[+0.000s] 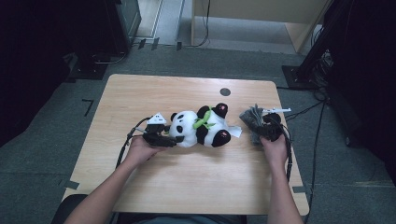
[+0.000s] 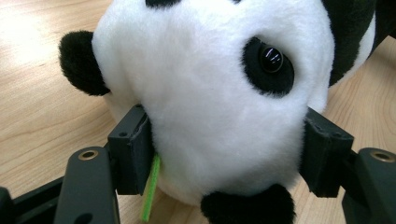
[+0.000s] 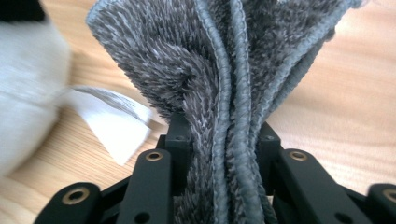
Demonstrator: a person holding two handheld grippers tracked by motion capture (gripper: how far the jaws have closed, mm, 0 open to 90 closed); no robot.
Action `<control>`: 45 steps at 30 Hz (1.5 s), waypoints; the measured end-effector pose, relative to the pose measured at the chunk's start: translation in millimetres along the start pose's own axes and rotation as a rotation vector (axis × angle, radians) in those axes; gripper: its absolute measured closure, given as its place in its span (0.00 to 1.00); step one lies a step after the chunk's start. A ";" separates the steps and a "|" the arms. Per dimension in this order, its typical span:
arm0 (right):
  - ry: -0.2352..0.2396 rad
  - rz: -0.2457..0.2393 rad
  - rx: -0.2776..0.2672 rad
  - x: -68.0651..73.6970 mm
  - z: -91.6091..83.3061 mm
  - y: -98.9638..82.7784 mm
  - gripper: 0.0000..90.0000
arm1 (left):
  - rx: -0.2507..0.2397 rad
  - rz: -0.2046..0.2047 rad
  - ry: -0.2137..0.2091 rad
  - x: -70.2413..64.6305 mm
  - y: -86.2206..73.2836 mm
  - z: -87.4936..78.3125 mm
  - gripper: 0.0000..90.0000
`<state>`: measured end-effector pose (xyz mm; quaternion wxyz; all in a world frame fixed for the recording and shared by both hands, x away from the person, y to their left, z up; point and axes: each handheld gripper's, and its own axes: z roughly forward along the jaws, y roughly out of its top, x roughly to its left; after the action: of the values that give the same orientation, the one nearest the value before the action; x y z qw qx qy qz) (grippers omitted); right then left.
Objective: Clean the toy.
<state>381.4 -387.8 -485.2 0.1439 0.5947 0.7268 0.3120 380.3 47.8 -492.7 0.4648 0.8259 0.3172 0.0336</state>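
In left tongs (image 2: 224,158), panda's head (image 2: 219,93)

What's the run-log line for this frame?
left gripper: shut on panda head | right gripper: shut on grey cloth | both on table

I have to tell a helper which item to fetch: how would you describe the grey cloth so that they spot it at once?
On the wooden table, look right of the panda plush lying at its middle. The grey cloth is bunched in the right gripper: fuzzy, stitched edges, the one plain grey thing.
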 end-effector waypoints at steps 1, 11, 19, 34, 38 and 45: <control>0.000 0.002 0.016 -1.0 3.6 -1.2 0.74 | 0.000 0.000 0.000 0.0 0.0 0.0 0.34; 0.013 -0.016 0.027 -3.9 14.0 -4.1 0.40 | 0.006 -0.004 0.003 -0.5 0.3 -0.1 0.31; -0.027 -0.070 -0.038 5.9 -0.2 1.9 0.25 | 0.011 -0.011 0.005 -0.6 0.9 0.1 0.28; 0.065 -0.105 -0.118 28.9 -29.9 2.3 0.24 | 0.024 -0.010 0.006 -0.7 1.7 -0.7 0.26; 0.067 -0.117 -0.124 33.9 -36.3 2.6 0.24 | 0.028 -0.010 0.005 -0.5 1.9 -1.0 0.26; 0.118 -0.109 -0.127 45.1 -48.8 -3.6 0.25 | 0.032 -0.013 0.003 -0.4 2.3 -1.0 0.26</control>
<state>338.9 -358.9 -443.0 0.1551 0.5247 0.7439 0.3837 380.7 47.5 -490.2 0.4512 0.8312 0.3237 0.0268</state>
